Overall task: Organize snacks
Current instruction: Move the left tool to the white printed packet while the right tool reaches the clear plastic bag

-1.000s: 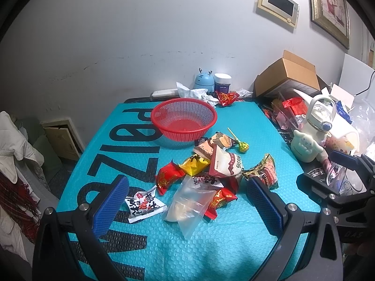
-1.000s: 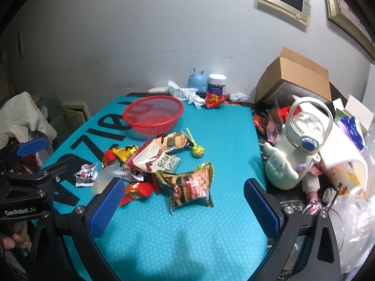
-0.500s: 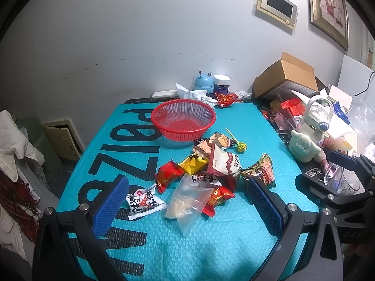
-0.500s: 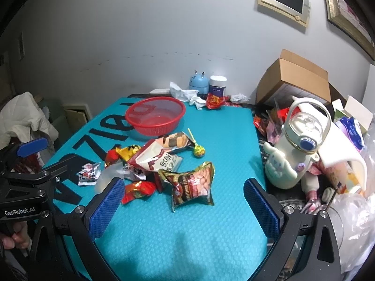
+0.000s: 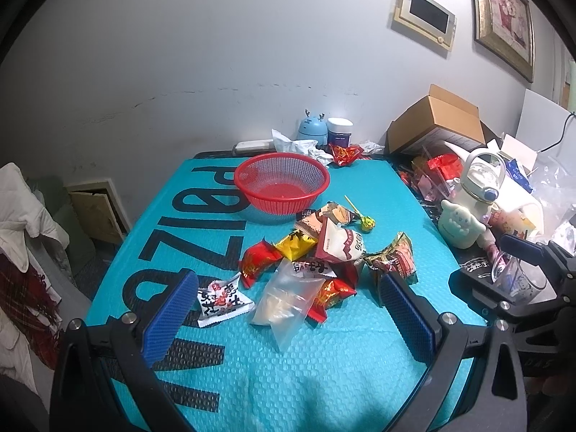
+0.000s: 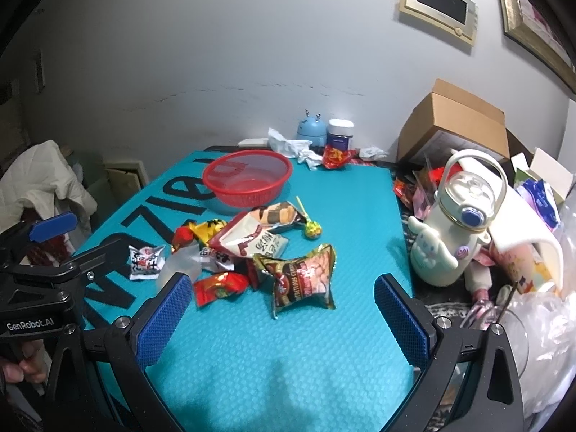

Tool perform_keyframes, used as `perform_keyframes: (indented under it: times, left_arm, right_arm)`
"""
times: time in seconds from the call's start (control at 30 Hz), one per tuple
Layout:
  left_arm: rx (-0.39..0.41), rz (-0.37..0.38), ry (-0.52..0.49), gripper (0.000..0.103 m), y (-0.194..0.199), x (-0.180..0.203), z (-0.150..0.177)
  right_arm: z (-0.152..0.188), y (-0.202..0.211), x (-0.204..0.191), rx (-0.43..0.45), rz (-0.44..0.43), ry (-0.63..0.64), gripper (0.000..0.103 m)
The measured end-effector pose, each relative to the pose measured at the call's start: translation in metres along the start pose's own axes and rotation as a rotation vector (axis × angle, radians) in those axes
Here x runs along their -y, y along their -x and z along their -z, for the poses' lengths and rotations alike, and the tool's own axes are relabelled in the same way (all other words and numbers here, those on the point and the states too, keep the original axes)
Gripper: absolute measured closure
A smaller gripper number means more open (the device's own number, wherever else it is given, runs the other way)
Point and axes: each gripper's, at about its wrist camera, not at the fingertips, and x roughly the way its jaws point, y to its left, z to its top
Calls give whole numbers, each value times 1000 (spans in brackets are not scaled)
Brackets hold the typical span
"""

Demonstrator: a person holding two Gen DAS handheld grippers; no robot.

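Hovering wide and empty, the left claw [image 5: 286, 309] and right claw [image 6: 282, 311] faced the heap of crinkled snack packets [image 5: 324, 252], which lay on the teal bubble-textured surface [image 6: 288, 360] just before the red plastic mesh basket [image 5: 281, 186].

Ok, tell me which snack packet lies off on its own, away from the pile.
The white packet with red and black print, beside the left claw; the others overlap.

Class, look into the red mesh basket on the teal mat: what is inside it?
The red mesh basket holds no snacks; its red bottom shows bare. The snack pile lies on the mat in front of it. The near wall's inner face is hidden by the rim.
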Motion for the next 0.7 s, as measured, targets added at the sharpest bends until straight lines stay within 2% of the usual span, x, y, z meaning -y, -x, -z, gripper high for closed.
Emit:
perform_keyframes:
  times: [0.3,0.7]
  left_arm:
    - [-31,3,20,0,-3,-5,17]
    - [-81,13,77,0,-19,-23,38]
  right_arm:
    - [13,-6,-4,-18,-58,-7,0]
    - [28,-36,-11,-86,-139,-8,0]
